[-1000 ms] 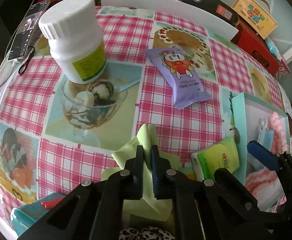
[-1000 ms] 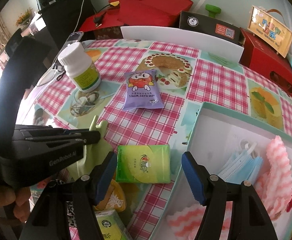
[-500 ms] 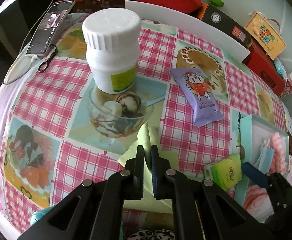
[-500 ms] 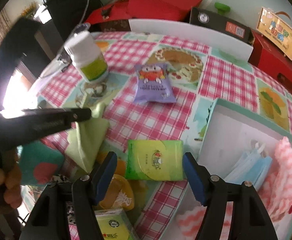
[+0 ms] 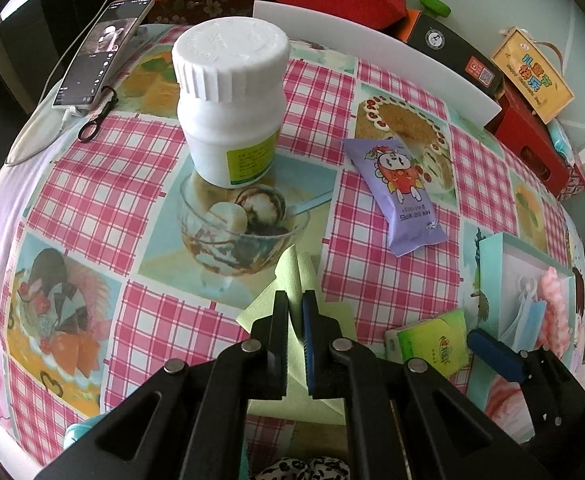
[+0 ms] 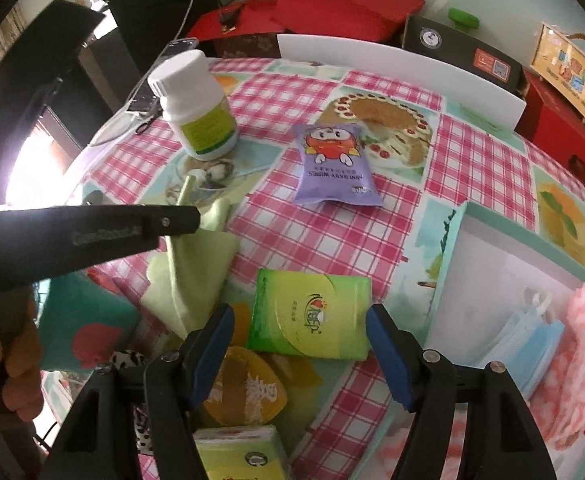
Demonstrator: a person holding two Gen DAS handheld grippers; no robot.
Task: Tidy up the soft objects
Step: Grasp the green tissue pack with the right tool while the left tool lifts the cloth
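Observation:
My left gripper (image 5: 294, 320) is shut on a light green cloth (image 5: 292, 276) and holds it lifted above the table; the cloth hangs below it in the right wrist view (image 6: 190, 276). My right gripper (image 6: 300, 344) is open, its jaws on either side of a green tissue pack (image 6: 312, 320) lying on the tablecloth; the pack also shows in the left wrist view (image 5: 432, 344). A purple wipes packet (image 6: 334, 164) lies mid-table. The teal-rimmed box (image 6: 448, 248) at right holds blue face masks (image 6: 532, 328) and pink-white towels (image 6: 584, 344).
A white pill bottle (image 5: 230, 104) stands at the back left. A phone (image 5: 104, 52) lies at the far left edge. A white board (image 6: 400, 60) and red boxes (image 6: 332, 0) line the back. A yellow jelly cup (image 6: 244, 396), another tissue pack (image 6: 240, 456) and a teal card (image 6: 88, 328) sit near the front.
My left gripper has risen and pulled back with the green cloth, lifting it off the table. My right gripper has moved closer to the green tissue pack, now between its jaws.

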